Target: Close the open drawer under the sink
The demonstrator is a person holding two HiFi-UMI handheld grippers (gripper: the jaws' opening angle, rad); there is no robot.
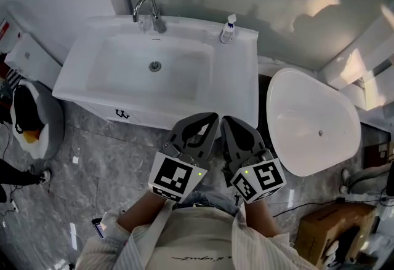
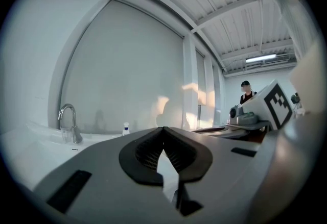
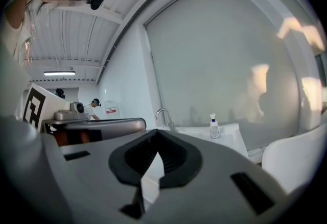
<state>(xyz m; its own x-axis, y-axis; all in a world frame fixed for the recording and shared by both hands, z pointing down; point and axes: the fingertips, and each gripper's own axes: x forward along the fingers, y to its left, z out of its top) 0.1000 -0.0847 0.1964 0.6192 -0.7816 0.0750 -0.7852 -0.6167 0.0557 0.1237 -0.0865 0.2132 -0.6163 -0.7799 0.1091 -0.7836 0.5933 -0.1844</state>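
White sink (image 1: 111, 75), grey marbled floor (image 1: 83, 170)

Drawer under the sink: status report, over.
Both shut, empty: left gripper, right gripper side by side, short of the sink. Drawer front just shows under the rim, untouched; how far out, cannot tell. Nothing in the way.

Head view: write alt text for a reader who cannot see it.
The left gripper and right gripper, both shut and empty, are held side by side before a white sink. A faucet and spray bottle stand at its back; a white oval tub sits beside it.
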